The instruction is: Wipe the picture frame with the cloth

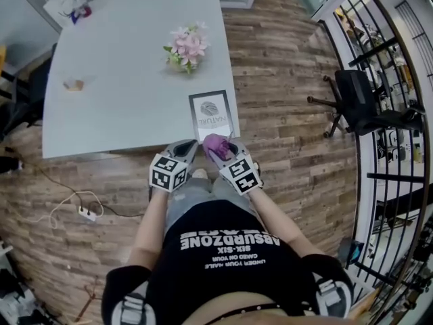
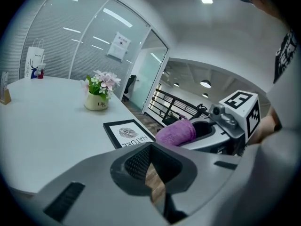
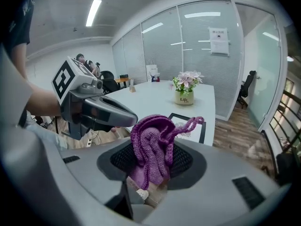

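The picture frame (image 1: pixel 211 116) is black-edged with a fingerprint print and lies flat at the near right corner of the white table (image 1: pixel 122 80). Just short of that edge, my right gripper (image 1: pixel 219 149) is shut on the bunched purple cloth (image 1: pixel 215 143). In the right gripper view the cloth (image 3: pixel 153 149) bulges out between the jaws, with the frame (image 3: pixel 195 132) behind it. My left gripper (image 1: pixel 191 147) hovers beside the right one, shut and with nothing in it. From the left gripper view, the frame (image 2: pixel 127 133) and cloth (image 2: pixel 176 132) lie ahead to the right.
A vase of pink flowers (image 1: pixel 188 48) stands behind the frame. A paper bag (image 1: pixel 61 2) and a small object (image 1: pixel 73 84) sit at the table's far left. An office chair (image 1: pixel 365 103) and black railing (image 1: pixel 399 80) are at right; a power strip (image 1: pixel 86 213) lies on the floor.
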